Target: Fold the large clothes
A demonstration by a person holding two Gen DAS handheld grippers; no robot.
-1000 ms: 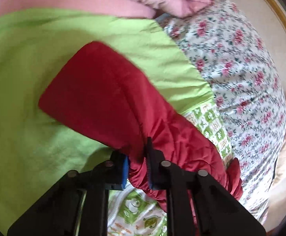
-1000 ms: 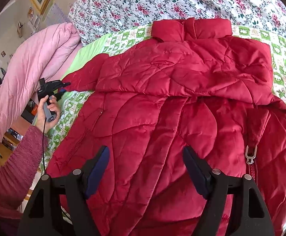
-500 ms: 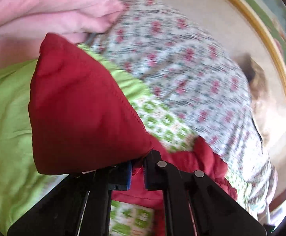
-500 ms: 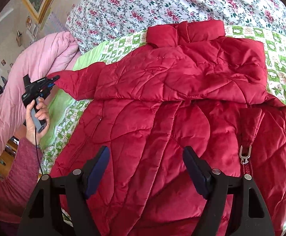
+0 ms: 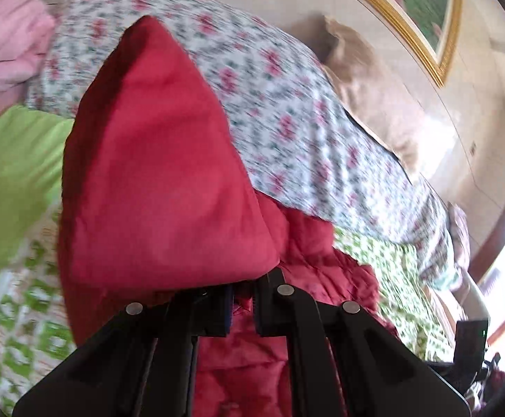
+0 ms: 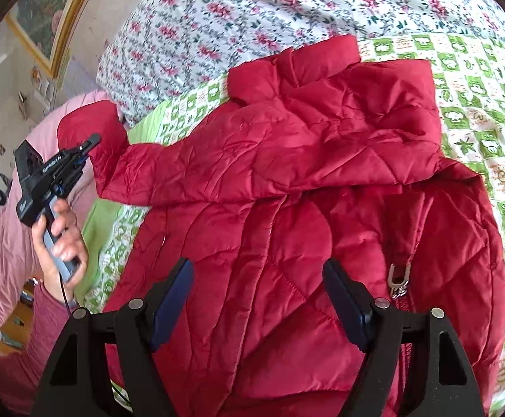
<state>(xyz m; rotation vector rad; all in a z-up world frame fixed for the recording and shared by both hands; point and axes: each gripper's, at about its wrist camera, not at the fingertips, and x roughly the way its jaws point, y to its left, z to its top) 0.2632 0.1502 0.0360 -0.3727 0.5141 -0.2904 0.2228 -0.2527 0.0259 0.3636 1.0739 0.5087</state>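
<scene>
Jacket [image 6: 287, 208] | soft, puffy, slippery | your left gripper [image 5: 242, 309] pinches sleeve cuff [image 5: 155, 180] | right gripper [image 6: 259, 299] gapes, holds nothing | grab seams

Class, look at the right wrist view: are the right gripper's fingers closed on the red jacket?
No. The right gripper hangs with its fingers spread wide above the red jacket, pinching no fabric.
</scene>
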